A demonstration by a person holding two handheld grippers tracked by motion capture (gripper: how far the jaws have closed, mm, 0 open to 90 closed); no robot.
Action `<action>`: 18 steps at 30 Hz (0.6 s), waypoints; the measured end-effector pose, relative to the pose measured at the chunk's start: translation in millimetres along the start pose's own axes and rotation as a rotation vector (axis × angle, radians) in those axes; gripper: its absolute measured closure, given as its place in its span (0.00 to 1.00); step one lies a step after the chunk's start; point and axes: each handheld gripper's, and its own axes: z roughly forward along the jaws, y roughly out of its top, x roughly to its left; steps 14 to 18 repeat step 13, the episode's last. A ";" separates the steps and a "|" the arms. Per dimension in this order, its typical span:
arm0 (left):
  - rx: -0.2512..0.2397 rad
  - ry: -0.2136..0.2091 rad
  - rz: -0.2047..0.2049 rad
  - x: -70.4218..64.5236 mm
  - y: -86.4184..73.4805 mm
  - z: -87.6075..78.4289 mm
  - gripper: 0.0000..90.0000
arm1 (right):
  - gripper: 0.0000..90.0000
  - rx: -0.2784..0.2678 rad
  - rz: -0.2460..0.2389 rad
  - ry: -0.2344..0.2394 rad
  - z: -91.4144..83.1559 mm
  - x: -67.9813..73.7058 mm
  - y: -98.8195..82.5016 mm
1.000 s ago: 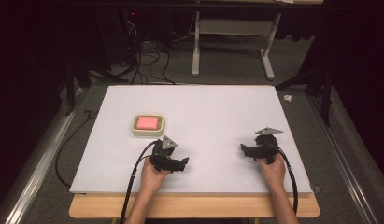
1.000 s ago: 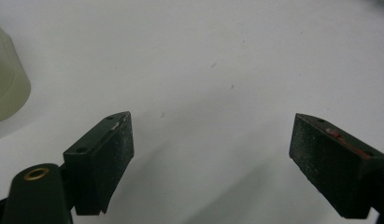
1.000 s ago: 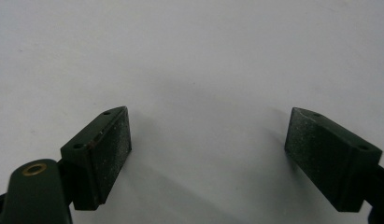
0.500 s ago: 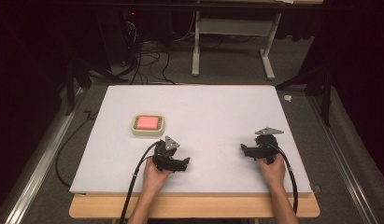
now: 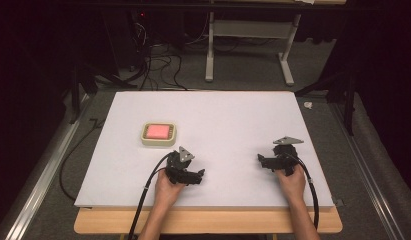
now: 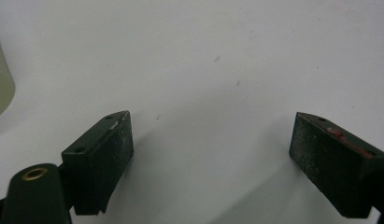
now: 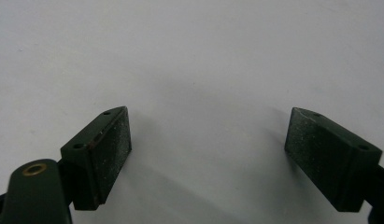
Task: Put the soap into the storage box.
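Presently, items logged rel. to the white board [image 5: 218, 130]:
Pink-topped box [image 5: 158, 134]: set on board, far-left part.
Left gripper [image 5: 192, 176]: near edge, just below-right of box; jaws just widened, spread, nothing btwn.
Right gripper [image 5: 267, 162]: near-right part, well apart from box; jaws spread, nothing btwn.

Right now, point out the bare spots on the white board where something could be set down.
Most of the white board is bare: the whole far half behind the cream dish, the right side beyond it, and the middle strip between the left gripper and right gripper. It is crowded only at the near left, where the dish sits close ahead of the left gripper.
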 end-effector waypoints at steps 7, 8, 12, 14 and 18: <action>-0.005 0.000 -0.002 0.1 -0.7 0.2 0.15 | 0.17 0.000 0.000 0.000 0.0 0.0 0.0; -0.005 -0.001 -0.002 0.2 -0.8 0.1 0.15 | 0.17 0.000 0.000 0.000 0.0 0.0 0.0; -0.006 -0.001 -0.001 0.2 -0.9 0.1 0.15 | 0.17 0.000 0.000 0.000 0.0 0.0 0.0; -0.006 0.000 -0.001 0.2 -0.9 0.1 0.15 | 0.17 0.000 0.000 0.000 0.0 0.0 0.0; -0.006 0.000 -0.001 0.2 -0.9 0.1 0.15 | 0.17 0.000 0.000 0.000 0.0 0.0 0.0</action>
